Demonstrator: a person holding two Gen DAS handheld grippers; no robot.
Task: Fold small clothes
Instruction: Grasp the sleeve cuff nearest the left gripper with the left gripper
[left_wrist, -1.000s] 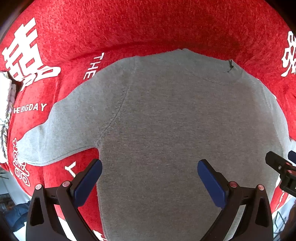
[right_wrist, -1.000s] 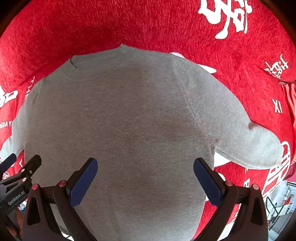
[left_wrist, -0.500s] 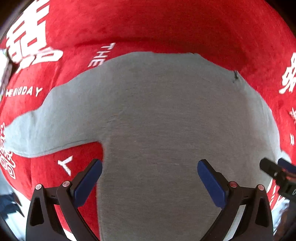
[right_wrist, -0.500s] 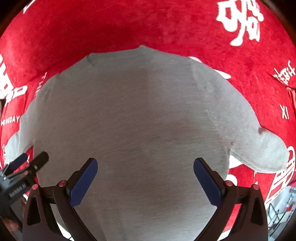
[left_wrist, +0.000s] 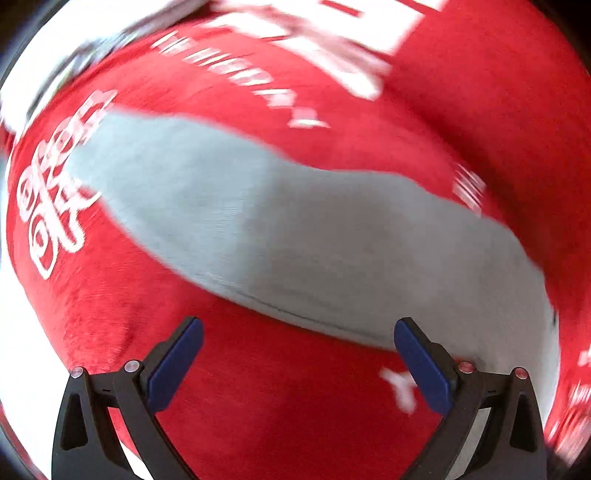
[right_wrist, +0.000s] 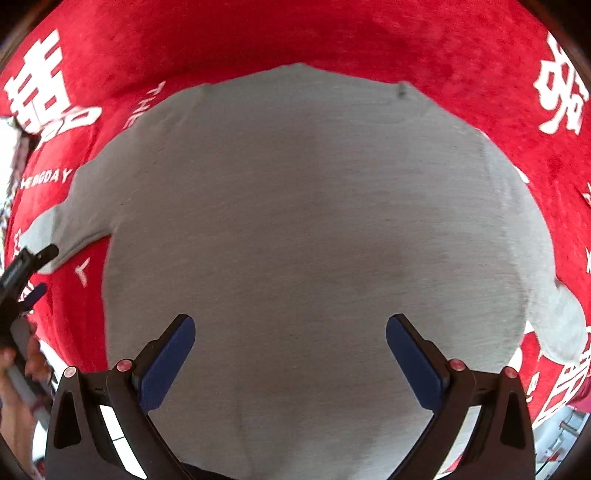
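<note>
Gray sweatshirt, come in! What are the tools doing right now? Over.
Left tool open, over the left sleeve. Right tool open, above the gray sweatshirt. Sweatshirt flat on the red cloth, unfolded. Nothing in the way.

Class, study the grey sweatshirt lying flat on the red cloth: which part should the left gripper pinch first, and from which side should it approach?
Probably the cuff end of the left sleeve. It lies flat and angled away from the grey sweatshirt, with bare red cloth around it, so the open left gripper can slide in from the outer side, jaws across the sleeve's width.
</note>
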